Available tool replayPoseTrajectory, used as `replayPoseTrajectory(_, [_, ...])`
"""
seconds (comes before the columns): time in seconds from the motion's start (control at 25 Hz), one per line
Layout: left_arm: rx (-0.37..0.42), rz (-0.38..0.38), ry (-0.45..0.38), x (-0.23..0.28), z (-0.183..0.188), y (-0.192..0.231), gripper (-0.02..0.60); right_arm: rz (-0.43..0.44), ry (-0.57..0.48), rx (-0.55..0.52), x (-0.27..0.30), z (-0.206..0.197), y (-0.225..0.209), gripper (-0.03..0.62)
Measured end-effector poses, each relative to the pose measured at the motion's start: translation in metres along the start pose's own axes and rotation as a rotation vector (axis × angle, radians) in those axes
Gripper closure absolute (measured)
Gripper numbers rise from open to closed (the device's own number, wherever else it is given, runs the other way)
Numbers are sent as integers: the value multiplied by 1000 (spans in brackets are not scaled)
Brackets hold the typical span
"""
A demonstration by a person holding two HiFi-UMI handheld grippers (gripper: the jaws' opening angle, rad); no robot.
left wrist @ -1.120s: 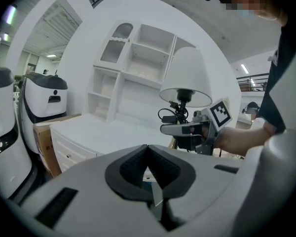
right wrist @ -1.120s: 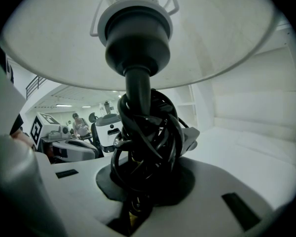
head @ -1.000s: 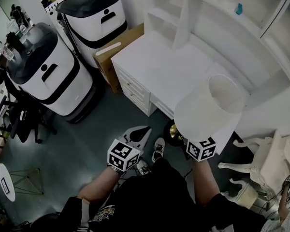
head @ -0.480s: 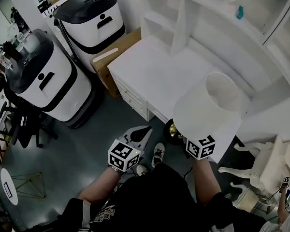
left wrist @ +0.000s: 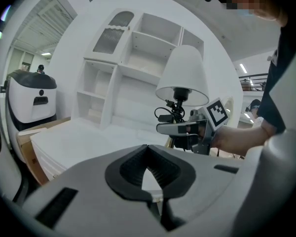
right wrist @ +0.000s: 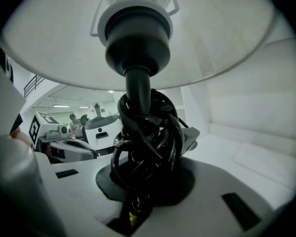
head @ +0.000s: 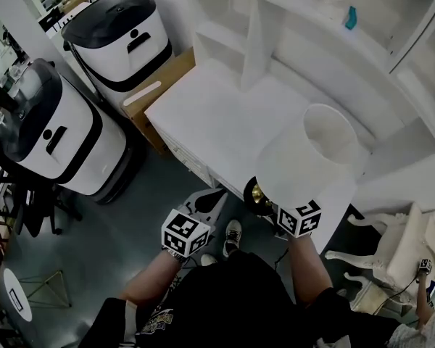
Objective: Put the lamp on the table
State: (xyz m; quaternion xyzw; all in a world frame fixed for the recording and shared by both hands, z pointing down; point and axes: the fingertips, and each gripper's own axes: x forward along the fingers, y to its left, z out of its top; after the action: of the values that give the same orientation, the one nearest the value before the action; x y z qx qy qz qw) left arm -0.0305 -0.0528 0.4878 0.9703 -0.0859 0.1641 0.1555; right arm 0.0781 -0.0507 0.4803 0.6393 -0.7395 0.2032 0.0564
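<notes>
Since a second ago I have walked in closer. In the head view the white table [head: 217, 118] has slid down and left, so its near edge now lies under the shade [head: 326, 140] of the lamp [head: 308, 162]. The two white machines [head: 54, 133] have drifted off to the left.

My left gripper [head: 214, 196] carries nothing. Its jaws are closed on themselves, and it rides low over the floor, short of the table's drawers.

To its right, my right gripper [right wrist: 138, 201] is clamped on the lamp's stem below the socket, where the black cord [right wrist: 148, 142] is wound round it in a bundle. The lamp stands upright in that grip, with the shade above the gripper. The brass base [head: 257, 193] hangs below and looks to be just short of the table's front edge.

I judge this to be the carry, with the lamp lifted but not yet set down. Next I need to bring the base forward over bare tabletop and keep the stem upright. Then I lower it until the base sits flat, and only then let the jaws go. The shade must stay clear of the shelves behind.
</notes>
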Motion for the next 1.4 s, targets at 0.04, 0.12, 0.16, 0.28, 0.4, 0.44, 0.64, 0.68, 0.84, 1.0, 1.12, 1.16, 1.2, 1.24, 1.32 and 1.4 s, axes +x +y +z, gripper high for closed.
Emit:
replayPoseTrajectory(0.04, [1,-2,2,6,2,2,575,-3,2,0,2,1,-6,522])
replayPoseTrajectory(0.12, [1,-4,8,16,4,6,575,-9,5,3,6,2,-19,522])
replayPoseTrajectory(0.16, [2,-6,12,21,6,9,575,-12,5,5,8,3,-25,522])
replayPoseTrajectory(0.28, [16,-12,21,36,10,16,574,-14,9,14,16,5,-41,522])
replayPoseTrajectory(0.4, [28,-9,25,51,14,22,575,-10,14,16,24,6,-56,522])
replayPoseTrajectory(0.44, [28,-8,24,56,16,24,574,-7,15,16,27,7,-60,522])
replayPoseTrajectory(0.64, [40,-1,13,77,29,29,575,11,10,8,36,16,-79,522])
replayPoseTrajectory(0.68, [43,1,10,81,32,30,575,13,9,3,38,18,-83,522])
replayPoseTrajectory(0.84, [55,3,12,91,39,28,575,19,7,-6,40,24,-94,522])
replayPoseTrajectory(1.0, [49,3,15,98,45,28,575,16,1,-7,41,29,-103,522])
replayPoseTrajectory(1.12, [47,-5,19,103,48,30,575,8,-3,-3,44,30,-109,522])
replayPoseTrajectory(1.16, [47,-8,20,105,49,31,575,5,-5,0,45,31,-110,522])
replayPoseTrajectory(1.2, [48,-11,22,106,49,32,575,2,-6,2,46,30,-111,522])
replayPoseTrajectory(1.24, [49,-15,25,109,50,34,575,-1,-7,3,48,30,-112,522])
replayPoseTrajectory(1.32, [54,-31,31,113,52,36,575,-6,-7,2,51,30,-113,522])
replayPoseTrajectory(1.4, [61,-50,37,118,54,38,575,-14,-3,0,56,29,-116,522])
